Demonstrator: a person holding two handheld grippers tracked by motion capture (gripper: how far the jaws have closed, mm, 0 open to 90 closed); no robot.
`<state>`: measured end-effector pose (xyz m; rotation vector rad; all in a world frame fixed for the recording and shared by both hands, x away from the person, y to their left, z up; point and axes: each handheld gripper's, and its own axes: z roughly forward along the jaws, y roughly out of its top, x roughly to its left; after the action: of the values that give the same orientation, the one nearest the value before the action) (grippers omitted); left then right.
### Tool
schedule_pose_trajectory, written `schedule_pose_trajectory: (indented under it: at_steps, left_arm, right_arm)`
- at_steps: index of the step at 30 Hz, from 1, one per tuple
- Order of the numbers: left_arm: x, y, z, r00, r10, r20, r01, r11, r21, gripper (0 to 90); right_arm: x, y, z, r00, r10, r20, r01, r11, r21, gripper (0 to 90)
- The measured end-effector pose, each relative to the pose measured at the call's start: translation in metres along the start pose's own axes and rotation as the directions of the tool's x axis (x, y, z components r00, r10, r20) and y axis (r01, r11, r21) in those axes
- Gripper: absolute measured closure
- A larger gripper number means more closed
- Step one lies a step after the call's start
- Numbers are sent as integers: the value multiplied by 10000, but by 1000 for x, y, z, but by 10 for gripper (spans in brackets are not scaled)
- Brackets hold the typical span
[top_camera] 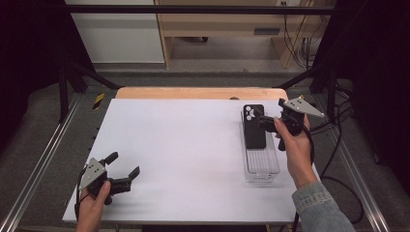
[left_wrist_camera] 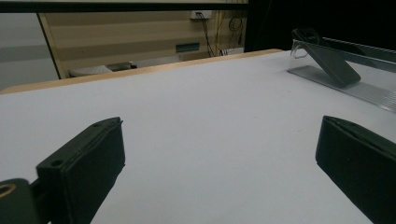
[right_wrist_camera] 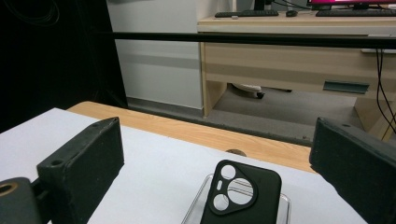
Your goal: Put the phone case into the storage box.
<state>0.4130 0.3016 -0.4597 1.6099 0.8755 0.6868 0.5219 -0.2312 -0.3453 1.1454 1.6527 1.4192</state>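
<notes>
A black phone case (top_camera: 254, 126) with a camera cut-out leans tilted in a clear plastic tray (top_camera: 261, 170) at the table's right side. My right gripper (top_camera: 270, 116) is held just right of the case's upper end, open, with nothing between its fingers. In the right gripper view the case (right_wrist_camera: 240, 192) lies low between and beyond the two wide-apart jaws, apart from both. My left gripper (top_camera: 123, 164) rests open near the table's front left corner, holding nothing. In the left gripper view the tray (left_wrist_camera: 369, 88) and the case (left_wrist_camera: 332, 64) sit far off at the upper right.
The white tabletop (top_camera: 183, 150) has a wooden strip (top_camera: 200, 93) along its far edge. Metal frame rails (top_camera: 41, 159) run along both sides. Cables (top_camera: 338, 140) trail off to the right. A wooden desk (top_camera: 227, 24) stands beyond the table.
</notes>
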Motion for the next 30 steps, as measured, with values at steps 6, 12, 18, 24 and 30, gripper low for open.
schedule_pose_trajectory:
  at_steps: [6,12,18,24,30]
  left_arm:
    - [0,0,-1,10000,-38,9,38,10000,-48,15]
    - [1,1,-2,9995,-274,150,278,9992,-277,15]
    - [2,0,-5,9991,-410,89,413,9983,-418,14]
    - [1,1,-6,9992,-392,120,397,9984,-414,14]
    - [1,0,-6,9990,-423,118,427,9983,-384,14]
  right_arm:
    - [0,0,-5,9999,-97,-57,97,10000,1,34]
    - [-2,2,-13,9999,-102,-90,101,9999,-66,28]
    - [-8,6,-24,9998,-181,-130,180,9998,-117,30]
    - [-15,8,-39,9999,-70,-76,68,9997,-215,28]
    - [-23,5,-52,9999,-98,-34,97,9997,-205,25]
